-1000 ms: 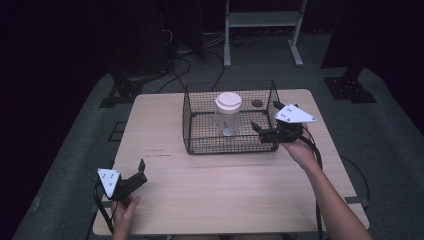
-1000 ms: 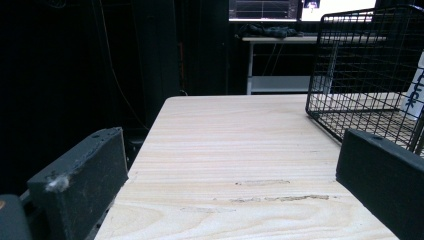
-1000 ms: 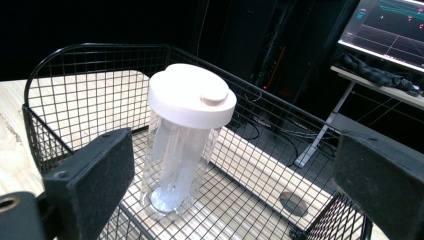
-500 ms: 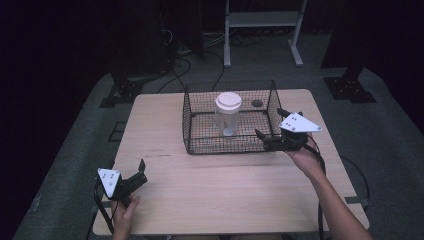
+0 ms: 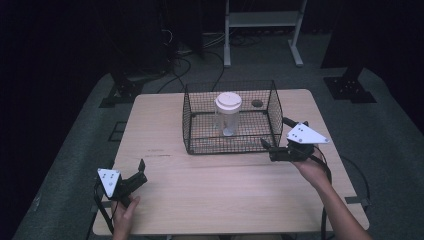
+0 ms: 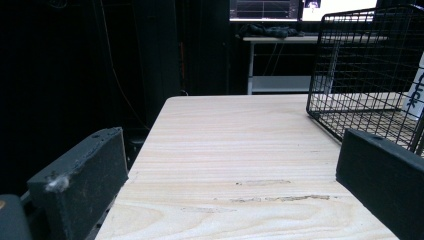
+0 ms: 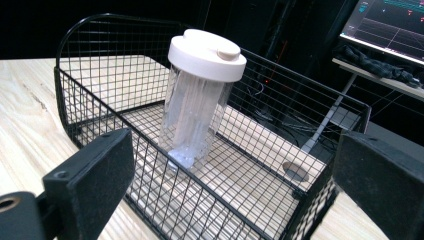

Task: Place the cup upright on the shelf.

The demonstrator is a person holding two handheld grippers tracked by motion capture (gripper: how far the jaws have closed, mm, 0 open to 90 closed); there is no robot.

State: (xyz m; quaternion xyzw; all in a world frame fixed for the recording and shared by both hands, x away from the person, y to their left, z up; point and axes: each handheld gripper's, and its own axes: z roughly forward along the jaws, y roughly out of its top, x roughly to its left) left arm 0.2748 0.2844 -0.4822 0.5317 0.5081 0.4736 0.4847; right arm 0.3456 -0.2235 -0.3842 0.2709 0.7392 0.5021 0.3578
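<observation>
Currently, scene: wooden bench (image 5: 220, 195), frame centre.
Cup: clear tumbler (image 5: 228, 114) with white lid stood upright inside wire basket (image 5: 189, 125), upper centre.
Right tool (image 5: 276, 140): released, empty, just beside the basket's right corner.
Left tool (image 5: 141, 170): released, empty, lower left.

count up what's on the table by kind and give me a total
Wire basket: 1
Clear jar with white lid, upright in the basket: 1
Hand-held grippers, left hand-held gripper and right hand-held gripper, both open: 2
Total: 4
</observation>
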